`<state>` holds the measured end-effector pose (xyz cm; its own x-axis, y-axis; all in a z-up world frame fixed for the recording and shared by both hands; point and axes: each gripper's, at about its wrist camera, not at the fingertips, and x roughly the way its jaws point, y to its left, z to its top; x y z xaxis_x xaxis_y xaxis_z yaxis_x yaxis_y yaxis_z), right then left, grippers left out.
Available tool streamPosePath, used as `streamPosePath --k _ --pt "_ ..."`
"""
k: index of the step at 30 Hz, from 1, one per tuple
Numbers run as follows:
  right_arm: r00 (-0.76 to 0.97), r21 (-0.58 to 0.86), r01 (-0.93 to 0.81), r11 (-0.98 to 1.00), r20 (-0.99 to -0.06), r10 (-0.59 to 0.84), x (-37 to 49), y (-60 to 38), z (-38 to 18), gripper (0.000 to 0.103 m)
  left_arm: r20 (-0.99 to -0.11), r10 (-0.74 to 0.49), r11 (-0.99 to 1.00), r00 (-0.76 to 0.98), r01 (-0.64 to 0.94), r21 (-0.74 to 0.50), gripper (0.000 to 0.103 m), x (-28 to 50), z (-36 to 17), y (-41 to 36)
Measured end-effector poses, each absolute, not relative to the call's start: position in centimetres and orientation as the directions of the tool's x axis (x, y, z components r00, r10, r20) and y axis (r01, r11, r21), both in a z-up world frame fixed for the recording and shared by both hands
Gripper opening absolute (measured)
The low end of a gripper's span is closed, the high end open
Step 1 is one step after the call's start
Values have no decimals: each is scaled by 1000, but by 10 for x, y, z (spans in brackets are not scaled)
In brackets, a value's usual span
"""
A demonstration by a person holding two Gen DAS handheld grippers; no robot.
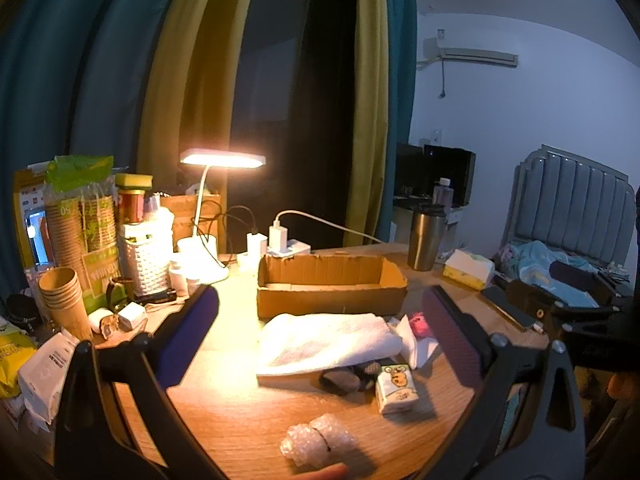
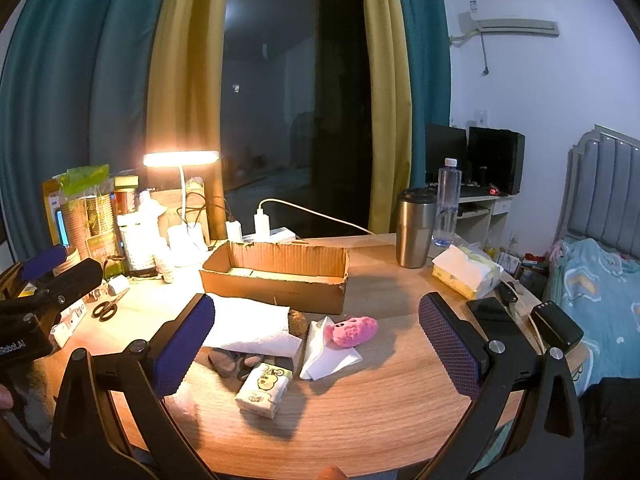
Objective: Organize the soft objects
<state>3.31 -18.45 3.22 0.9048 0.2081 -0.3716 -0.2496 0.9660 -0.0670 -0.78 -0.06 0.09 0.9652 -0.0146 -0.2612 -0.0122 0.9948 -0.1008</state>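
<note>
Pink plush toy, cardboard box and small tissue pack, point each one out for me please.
pink plush toy (image 2: 354,331), right wrist view, middle of its body.
cardboard box (image 2: 272,290), right wrist view, front wall.
tissue pack (image 2: 264,390), right wrist view, printed top face.

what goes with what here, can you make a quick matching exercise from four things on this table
Things:
1. cardboard box
2. pink plush toy
3. steel tumbler
4. desk lamp

States or places:
a. switched on, glowing
b. lying on a white sheet of paper
c. open, looks empty from this angle
d. upright beside a clear water bottle

Pairs: 1-c, 2-b, 3-d, 4-a
</note>
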Motion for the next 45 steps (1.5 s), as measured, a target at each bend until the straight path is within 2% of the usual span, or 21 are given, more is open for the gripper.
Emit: streamPosePath --k 45 --pt "900 -65 -251 966 -382 208 31 -182 31 103 -261 -25 995 965 -1 -101 102 -9 0 -4"
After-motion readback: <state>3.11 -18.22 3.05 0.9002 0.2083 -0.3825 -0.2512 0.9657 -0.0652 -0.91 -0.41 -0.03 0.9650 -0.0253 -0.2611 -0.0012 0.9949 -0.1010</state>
